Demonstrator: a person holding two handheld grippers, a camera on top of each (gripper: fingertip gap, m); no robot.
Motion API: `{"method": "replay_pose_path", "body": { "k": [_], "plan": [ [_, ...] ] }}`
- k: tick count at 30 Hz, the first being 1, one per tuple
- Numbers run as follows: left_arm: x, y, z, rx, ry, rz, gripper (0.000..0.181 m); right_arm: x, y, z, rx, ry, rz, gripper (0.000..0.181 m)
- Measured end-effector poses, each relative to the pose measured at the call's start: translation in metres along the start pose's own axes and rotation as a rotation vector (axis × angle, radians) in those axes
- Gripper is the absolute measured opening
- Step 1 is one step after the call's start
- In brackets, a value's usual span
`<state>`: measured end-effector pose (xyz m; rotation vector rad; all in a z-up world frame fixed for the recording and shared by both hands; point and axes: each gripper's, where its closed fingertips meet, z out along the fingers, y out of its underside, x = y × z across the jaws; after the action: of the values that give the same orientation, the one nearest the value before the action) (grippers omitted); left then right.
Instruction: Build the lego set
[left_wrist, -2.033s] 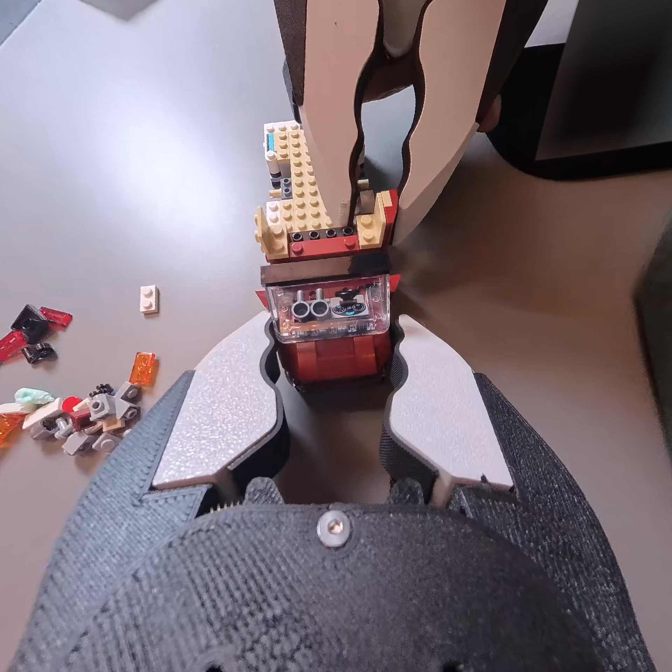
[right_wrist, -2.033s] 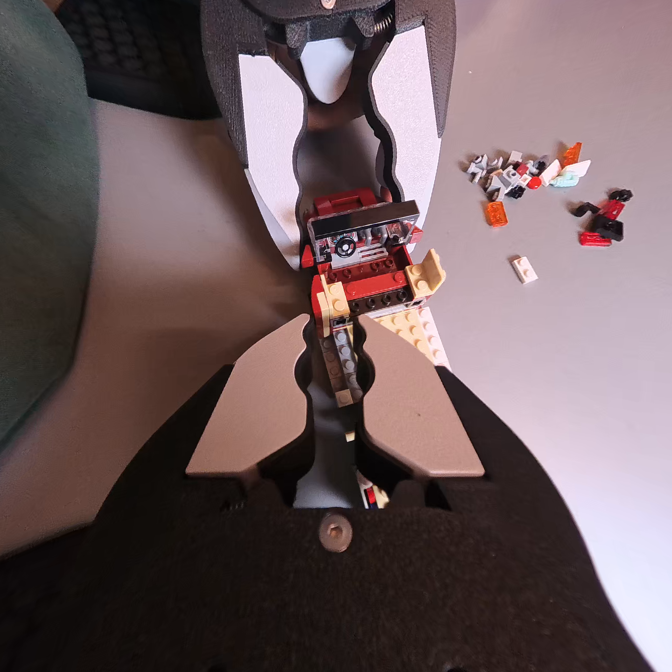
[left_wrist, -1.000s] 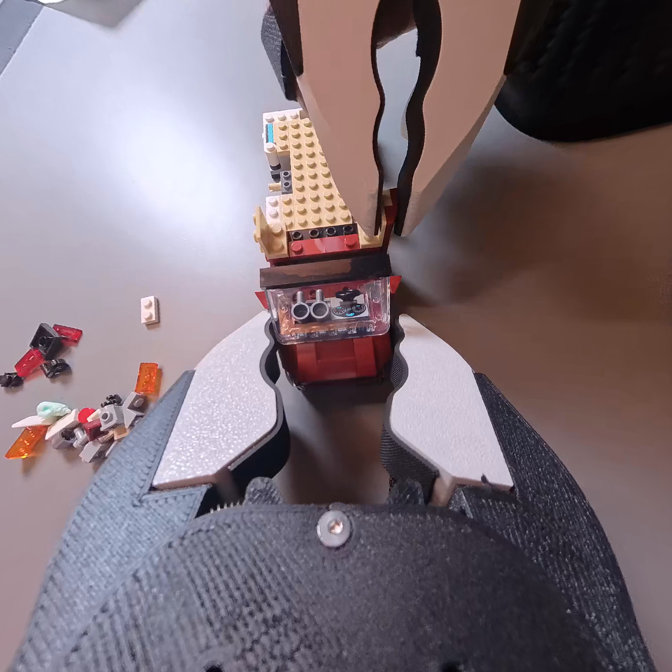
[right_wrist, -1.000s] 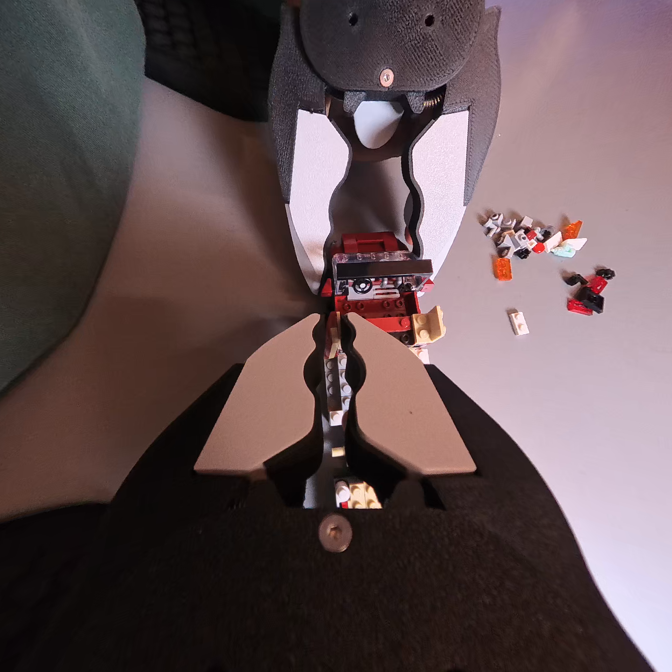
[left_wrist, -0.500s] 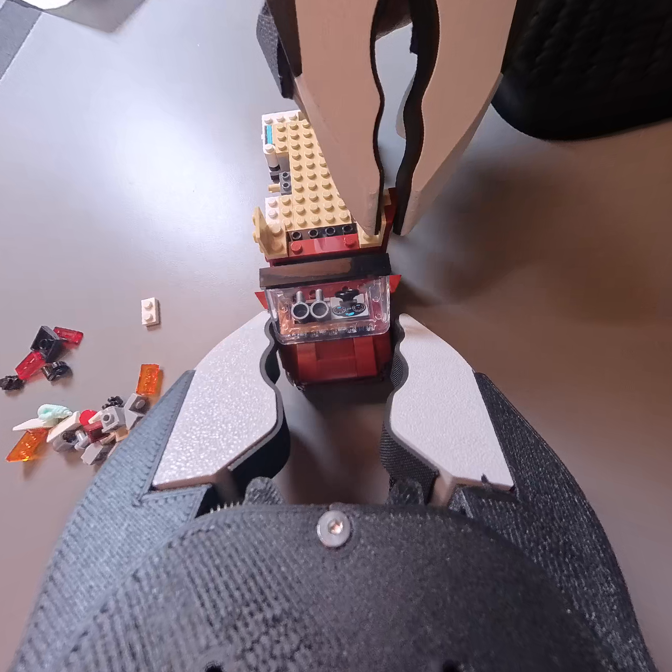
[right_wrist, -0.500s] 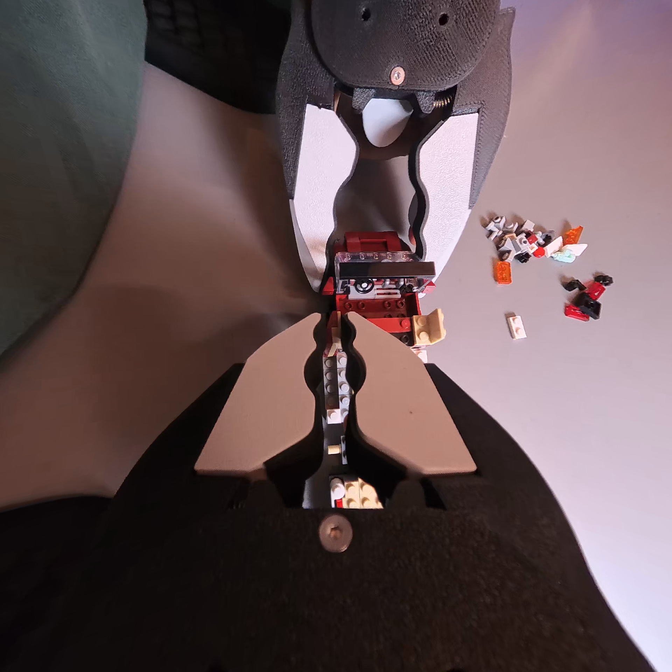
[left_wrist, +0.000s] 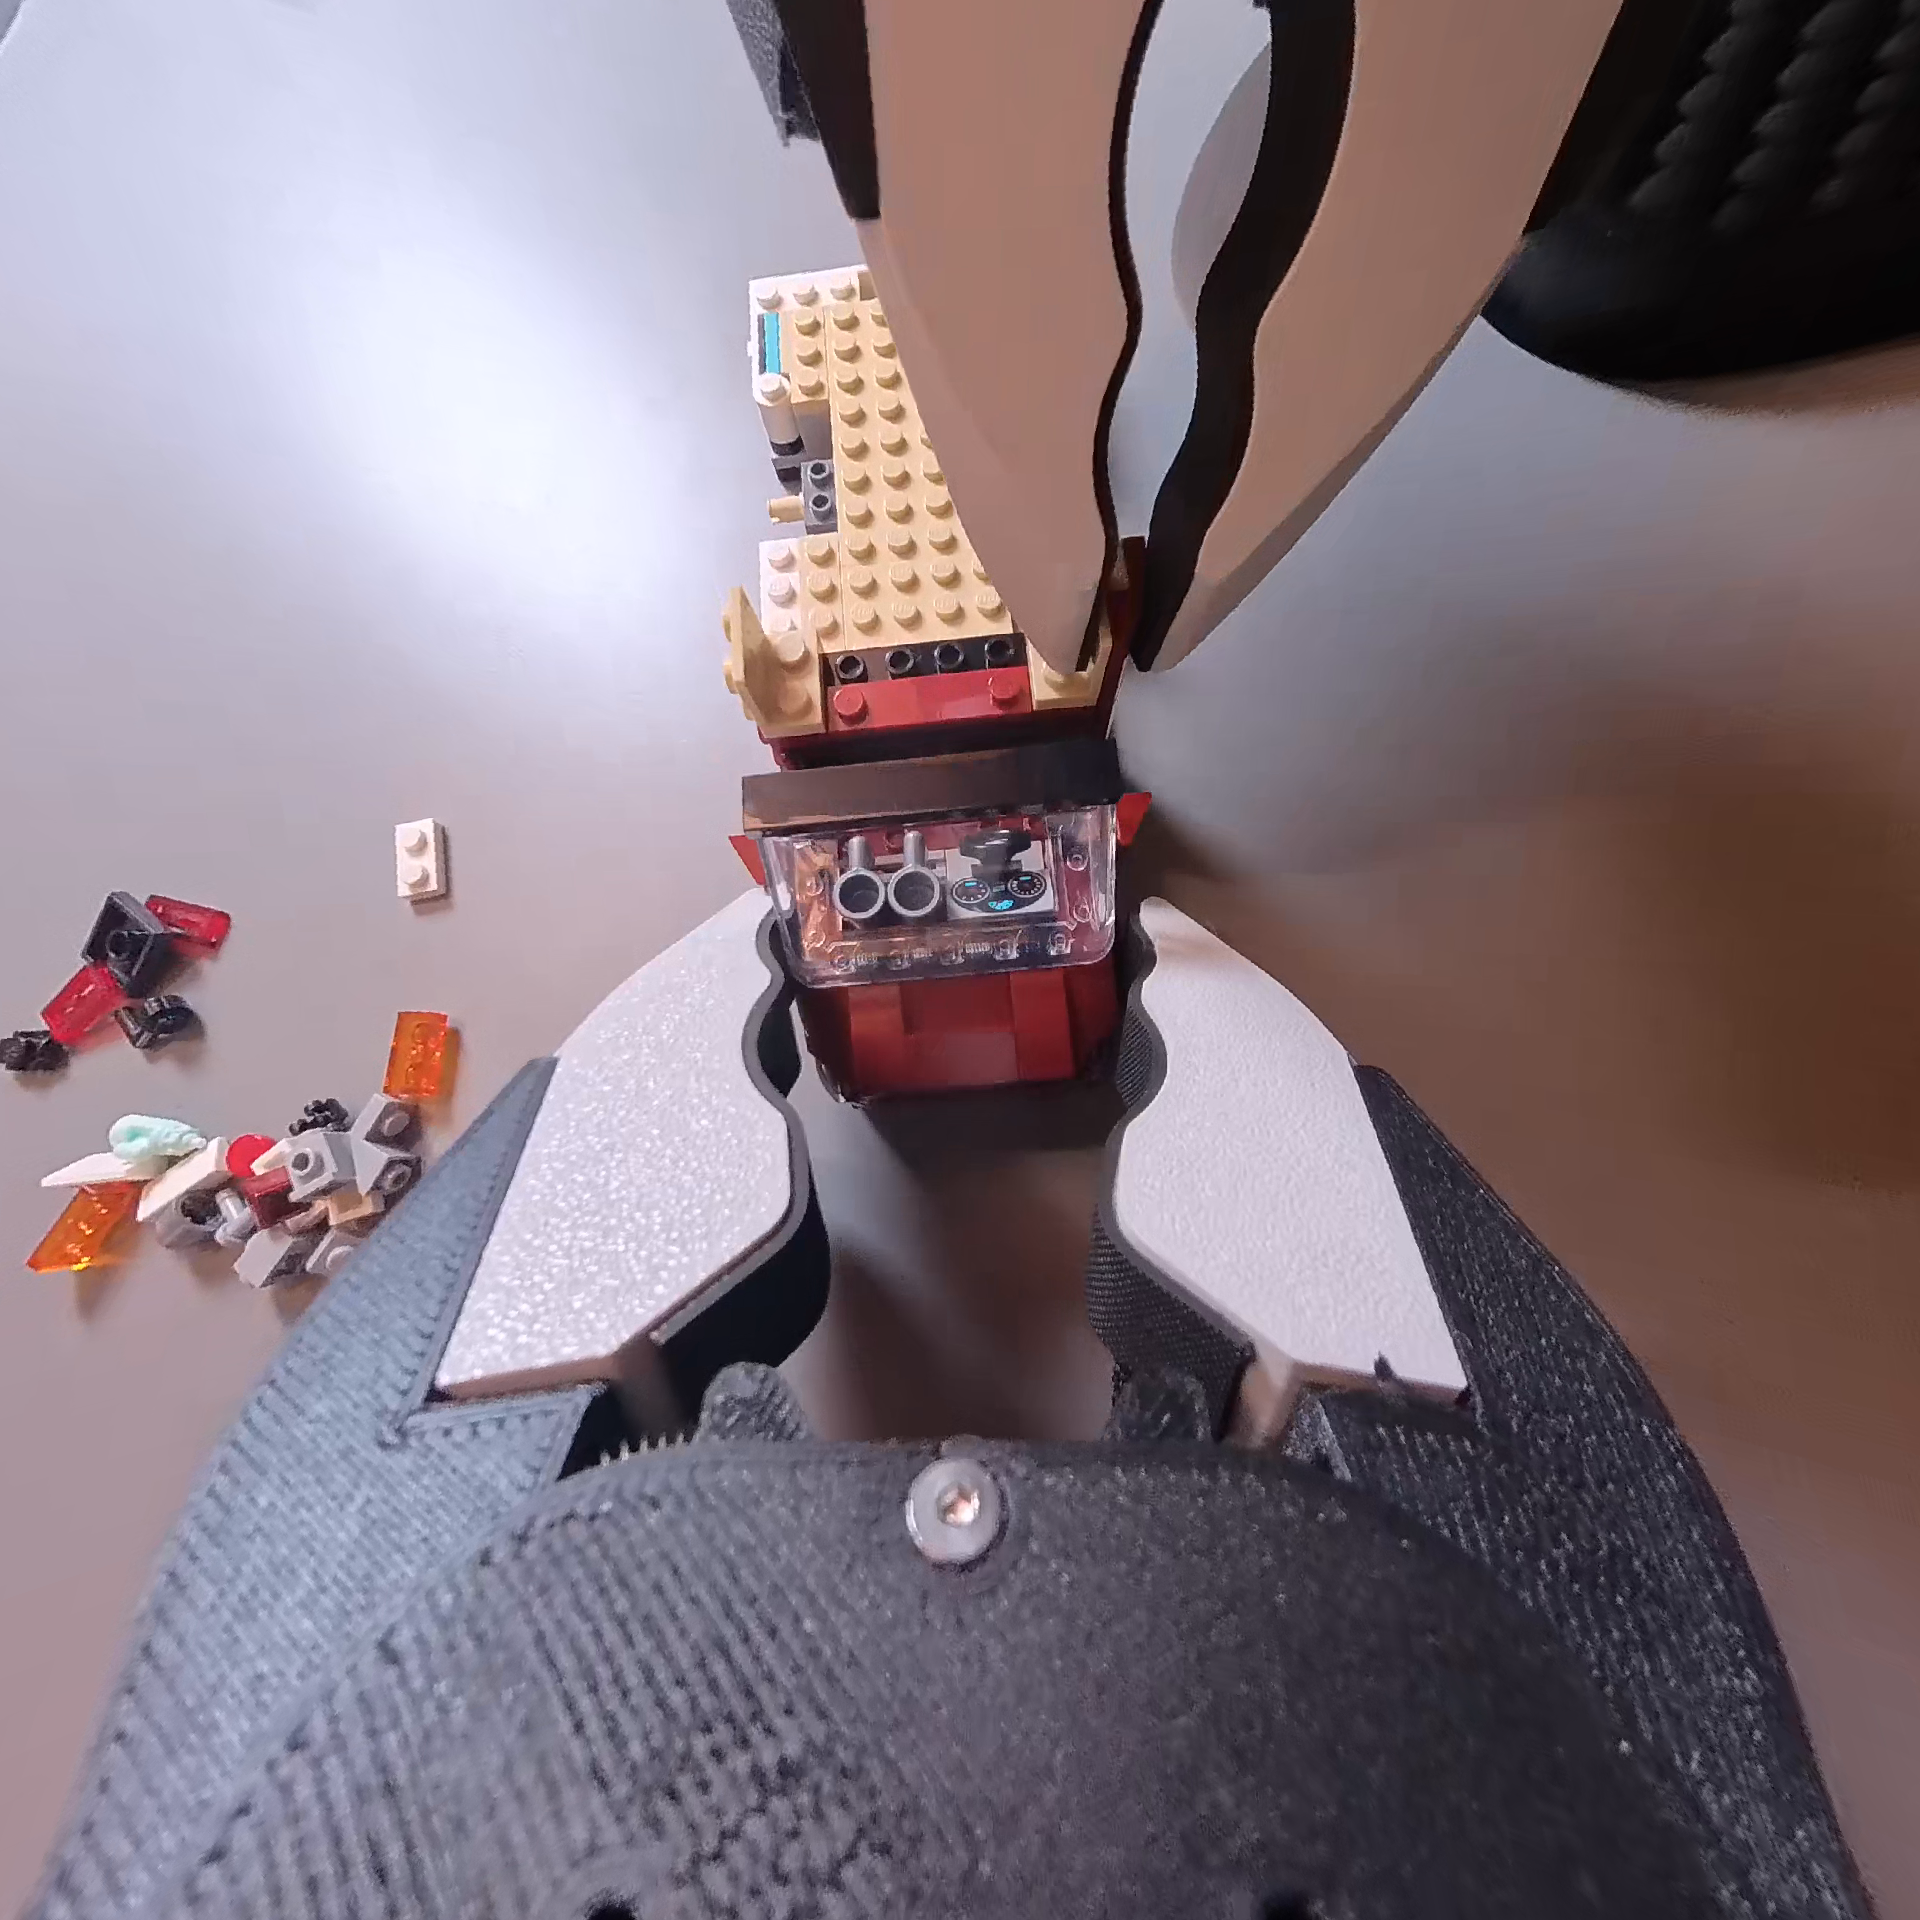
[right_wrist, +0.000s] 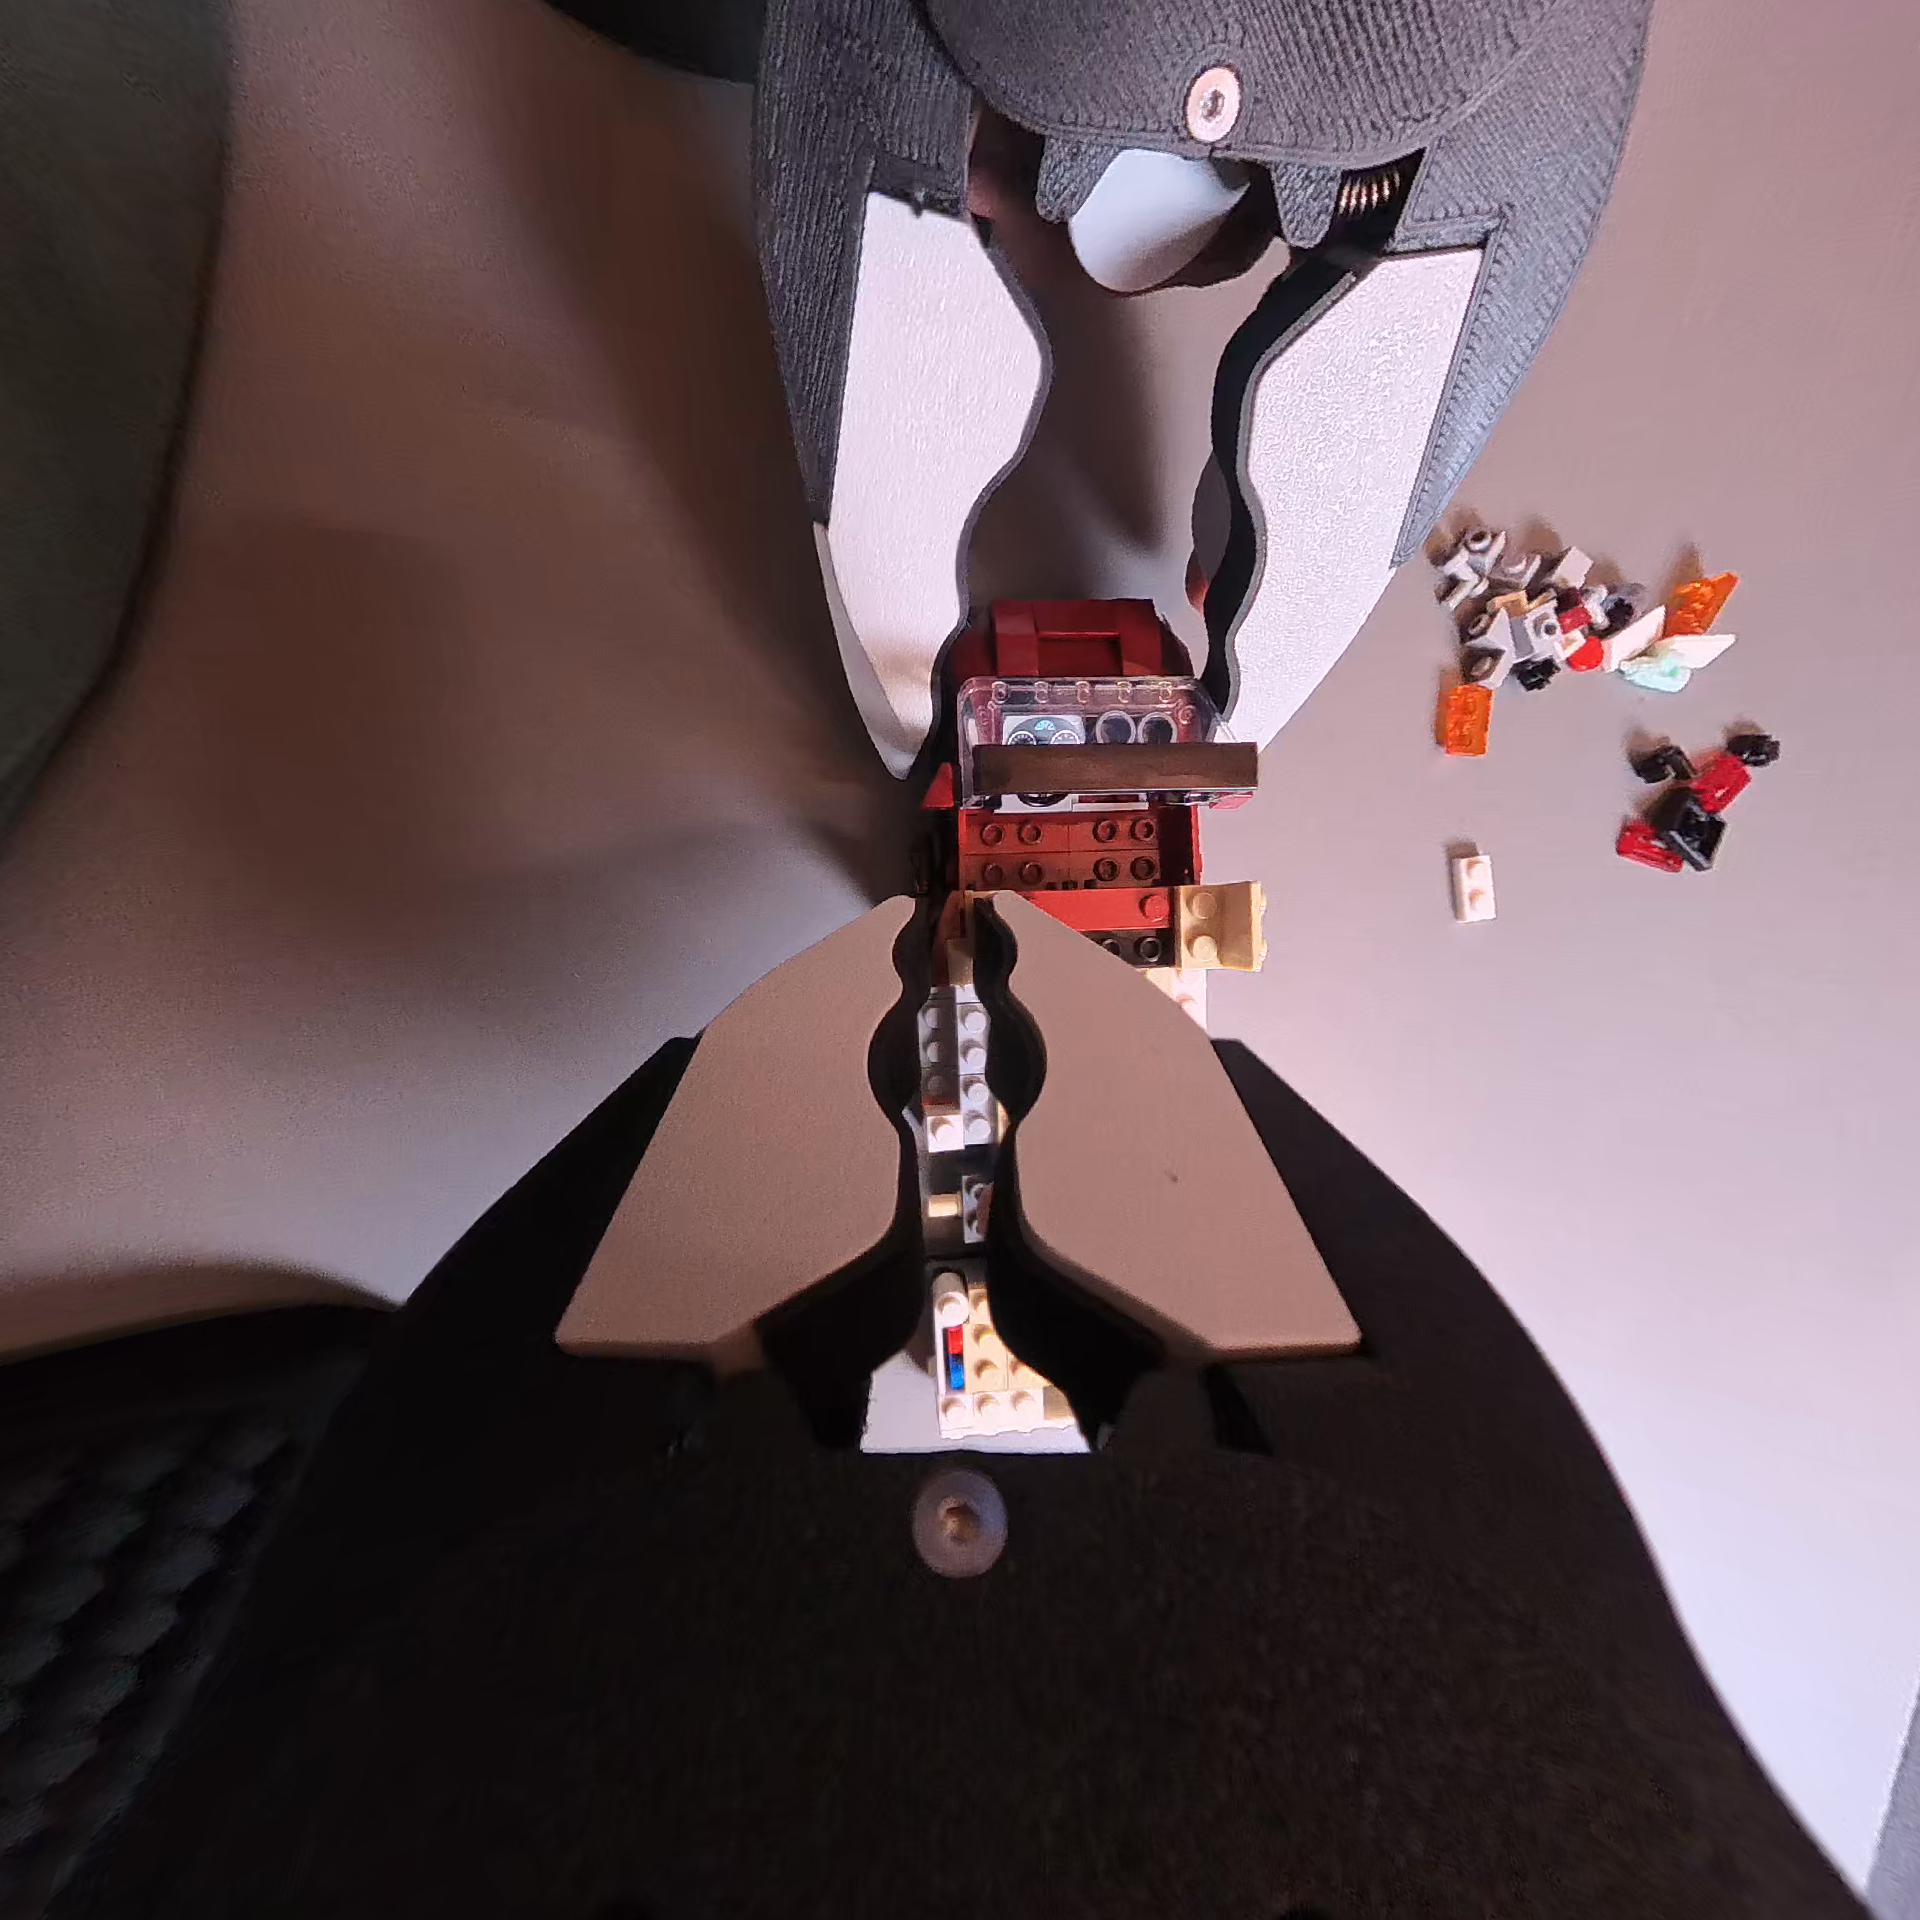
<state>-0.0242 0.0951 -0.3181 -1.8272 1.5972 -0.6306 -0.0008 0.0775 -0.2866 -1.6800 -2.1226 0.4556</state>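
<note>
Left wrist view: the left gripper (left_wrist: 951, 997) clamps the dark-red nose of the lego truck (left_wrist: 935, 904) on the table (left_wrist: 312, 416), while the right gripper (right_wrist: 951, 914) pinches a tan piece (right_wrist: 954, 940) at its cab edge, apparently seating it; pressing down likely follows.

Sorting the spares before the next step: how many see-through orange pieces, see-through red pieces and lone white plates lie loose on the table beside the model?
Transparent orange pieces: 2
Transparent red pieces: 2
White two-stud plate: 1
Total: 5
</note>
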Motion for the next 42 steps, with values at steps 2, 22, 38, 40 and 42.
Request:
{"method": "replay_pose_path", "body": {
  "k": [2, 22, 38, 40, 42],
  "plan": [
    [0.0, 0.0, 0.0, 0.007, 0.0, -0.004, 0.061, 0.001, 0.0, 0.0, -0.006, 0.006, 0.014, 0.007],
    [-0.004, -0.027, -0.018, 0.229, 0.275, -0.589, 0.06, 0.016, 0.003, -0.02, 0.253, 0.068, 0.563, 0.025],
    [-0.003, -0.03, -0.016, 0.256, 0.237, -0.623, 0.06, 0.02, 0.01, -0.019, 0.325, 0.026, 0.712, 0.014],
    [-0.002, -0.029, -0.014, 0.25, 0.215, -0.592, 0.06, 0.02, 0.011, -0.017, 0.318, 0.039, 0.711, 0.014],
    [-0.002, -0.029, -0.014, 0.255, 0.216, -0.591, 0.06, 0.02, 0.011, -0.017, 0.327, 0.053, 0.714, 0.014]
  ]
}}
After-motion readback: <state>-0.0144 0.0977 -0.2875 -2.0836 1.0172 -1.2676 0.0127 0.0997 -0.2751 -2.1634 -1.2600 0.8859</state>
